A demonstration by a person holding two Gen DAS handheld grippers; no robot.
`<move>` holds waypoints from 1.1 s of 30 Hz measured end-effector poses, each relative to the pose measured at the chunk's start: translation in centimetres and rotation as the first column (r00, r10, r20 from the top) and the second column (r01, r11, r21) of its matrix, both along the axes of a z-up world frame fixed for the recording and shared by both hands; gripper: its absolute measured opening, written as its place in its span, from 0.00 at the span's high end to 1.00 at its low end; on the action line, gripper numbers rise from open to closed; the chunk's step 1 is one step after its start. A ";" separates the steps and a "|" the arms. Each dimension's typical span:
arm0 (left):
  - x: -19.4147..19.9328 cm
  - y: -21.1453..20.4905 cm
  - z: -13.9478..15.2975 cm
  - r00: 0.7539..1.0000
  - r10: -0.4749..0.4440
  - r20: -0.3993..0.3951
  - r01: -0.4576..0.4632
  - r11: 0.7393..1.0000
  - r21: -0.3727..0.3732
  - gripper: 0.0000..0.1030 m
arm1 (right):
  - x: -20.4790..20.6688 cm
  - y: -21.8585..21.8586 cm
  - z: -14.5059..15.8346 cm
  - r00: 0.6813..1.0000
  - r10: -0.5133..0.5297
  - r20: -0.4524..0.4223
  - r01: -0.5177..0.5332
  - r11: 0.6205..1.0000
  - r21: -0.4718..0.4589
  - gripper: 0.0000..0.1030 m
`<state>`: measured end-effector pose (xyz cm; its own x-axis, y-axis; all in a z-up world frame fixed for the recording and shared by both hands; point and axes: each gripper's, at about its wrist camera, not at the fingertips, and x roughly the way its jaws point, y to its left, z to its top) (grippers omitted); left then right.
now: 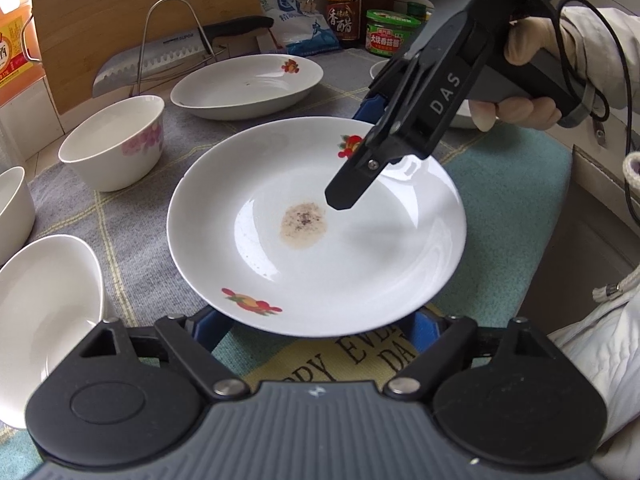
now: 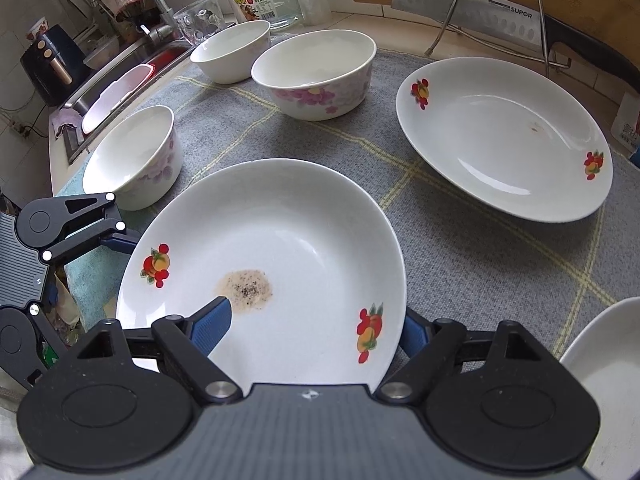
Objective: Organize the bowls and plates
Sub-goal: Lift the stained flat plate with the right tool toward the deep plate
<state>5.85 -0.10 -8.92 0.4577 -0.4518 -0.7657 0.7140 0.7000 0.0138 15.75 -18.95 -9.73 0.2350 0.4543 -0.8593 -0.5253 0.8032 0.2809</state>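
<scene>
Right gripper (image 2: 312, 332) straddles the near rim of the stained plate (image 2: 288, 240): one blue finger (image 2: 212, 328) lies over the inner surface, the other sits outside the rim, and I can't tell whether the pads press. Left gripper (image 1: 316, 332) has jaws apart, fingers under the plate's near edge on either side. Clean plate (image 2: 500, 136) sits ahead-right of the right gripper, three bowls (image 2: 316, 76) ahead-left, all on the grey mat (image 2: 460, 248).

Glossy glazed plate (image 1: 316, 248) on matt woven cloth mat (image 1: 132, 216); wooden board (image 1: 120, 4).
</scene>
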 end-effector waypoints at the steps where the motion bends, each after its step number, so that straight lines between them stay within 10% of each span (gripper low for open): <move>1: 0.0 0.1 0.0 1.000 -0.006 0.001 0.006 1.000 -0.001 0.14 | 0.2 0.0 0.0 1.000 0.005 -0.003 -0.005 1.000 0.004 0.14; 33: 1.2 -1.9 2.9 0.995 -0.102 0.023 0.102 0.995 -0.021 0.14 | 0.6 -3.4 3.2 0.997 -0.070 0.018 0.068 0.995 0.075 0.14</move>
